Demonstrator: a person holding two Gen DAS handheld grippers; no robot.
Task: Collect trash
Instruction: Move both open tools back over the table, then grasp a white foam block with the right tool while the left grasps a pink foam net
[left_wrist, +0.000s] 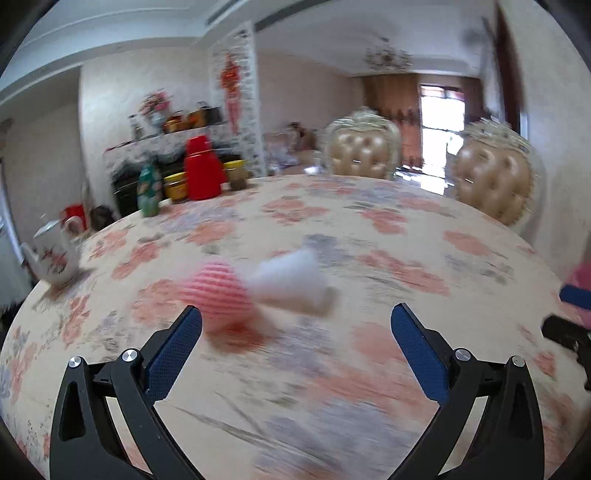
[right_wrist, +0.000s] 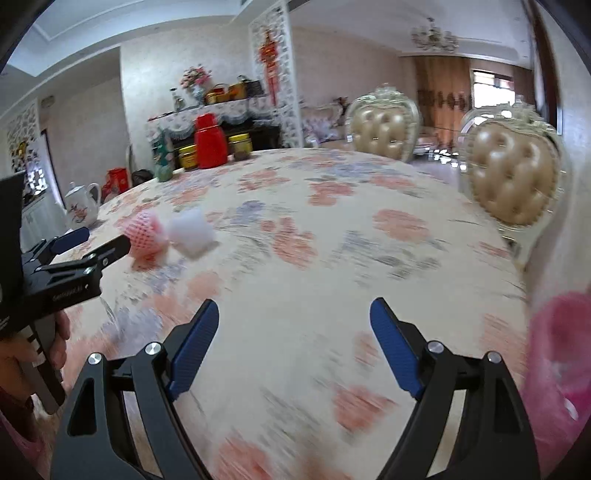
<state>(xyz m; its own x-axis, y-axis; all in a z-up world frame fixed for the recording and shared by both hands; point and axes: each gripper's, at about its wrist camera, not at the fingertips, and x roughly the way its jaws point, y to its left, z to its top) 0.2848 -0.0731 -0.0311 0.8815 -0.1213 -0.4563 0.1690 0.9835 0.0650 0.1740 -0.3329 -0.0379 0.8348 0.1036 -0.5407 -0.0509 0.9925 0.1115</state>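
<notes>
A: Blue-padded left hand-held gripper (left_wrist: 295, 325): jaws wide apart, empty, just short of the trash.

B: Trash position?

A: Pink foam net (left_wrist: 218, 291) touching white foam piece (left_wrist: 291, 280), mid-surface (left_wrist: 369, 229), toward its left edge. Blurred.

B: Right hand-held gripper (right_wrist: 293, 317)?

A: Jaws apart, empty, well apart from both pieces. Red flask (right_wrist: 209, 142) and teapot (right_wrist: 81, 208) at far-left edge.

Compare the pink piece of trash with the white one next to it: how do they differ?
The pink foam net is rounded and ribbed; the white foam piece looks blockier and smoother. Seen from the left wrist, pink lies left, just ahead of the left finger of the open left gripper; white lies more central. Both rest side by side on the floral tablecloth, ungrasped.
</notes>
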